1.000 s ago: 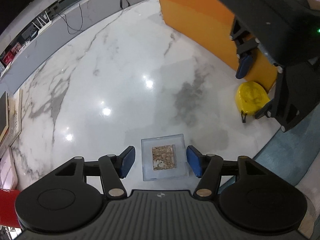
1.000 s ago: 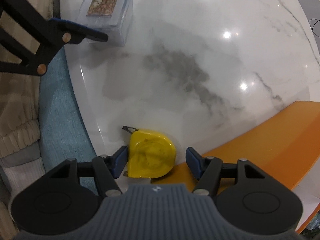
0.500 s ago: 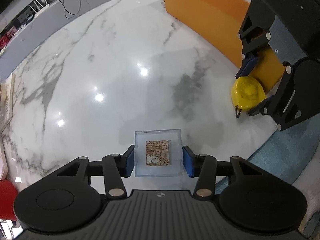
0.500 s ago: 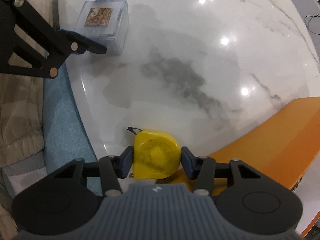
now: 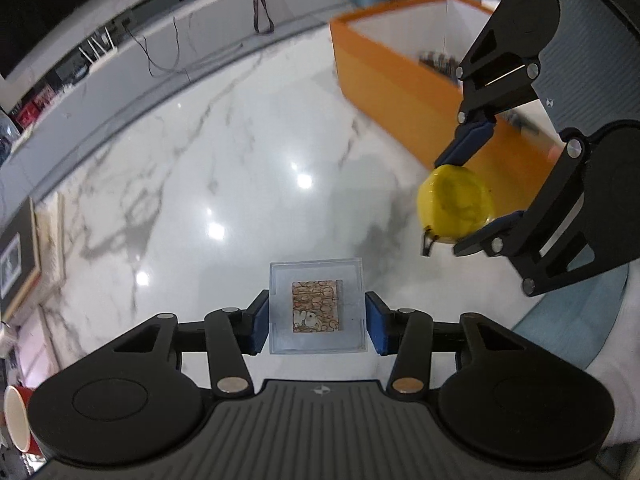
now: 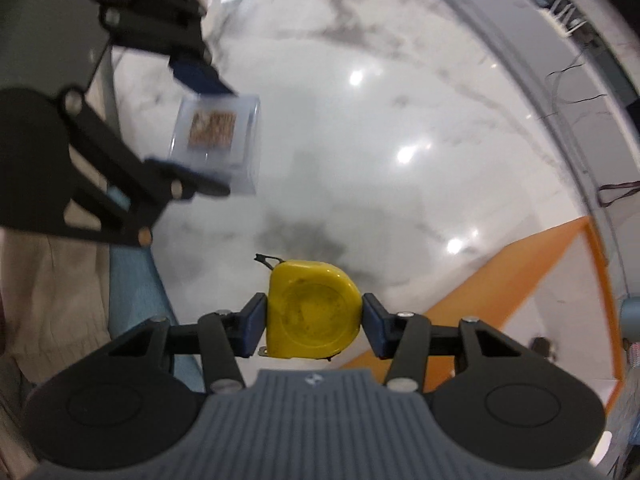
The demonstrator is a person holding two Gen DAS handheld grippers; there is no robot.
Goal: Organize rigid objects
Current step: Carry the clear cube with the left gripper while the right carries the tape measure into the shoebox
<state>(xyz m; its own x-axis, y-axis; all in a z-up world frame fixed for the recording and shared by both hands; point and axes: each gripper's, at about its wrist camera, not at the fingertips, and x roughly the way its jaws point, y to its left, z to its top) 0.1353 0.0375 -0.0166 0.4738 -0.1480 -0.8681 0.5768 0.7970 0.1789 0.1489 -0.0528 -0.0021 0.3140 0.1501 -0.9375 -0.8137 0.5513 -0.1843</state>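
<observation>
A clear plastic box (image 5: 318, 307) with a brown patterned square inside sits between the blue pads of my left gripper (image 5: 317, 322), which is shut on it and holds it above the white marble table (image 5: 200, 152). My right gripper (image 6: 314, 320) is shut on a yellow tape measure (image 6: 312, 312), also held off the table. The left wrist view shows the right gripper (image 5: 470, 188) with the tape measure (image 5: 454, 204) at the right, near the orange bin (image 5: 400, 80). In the right wrist view, the clear box (image 6: 216, 144) hangs at the upper left in the left gripper (image 6: 200, 128).
The orange bin with white inner walls stands at the table's far right and holds some small items (image 5: 438, 62). A red cup (image 5: 16, 420) is at the lower left. A teal cloth (image 6: 132, 276) lies by the table's near edge. Cables run along the back counter (image 5: 168, 52).
Both grippers went from open around their objects to shut on them, then rose. The clear box and the tape measure have come up off the table.
</observation>
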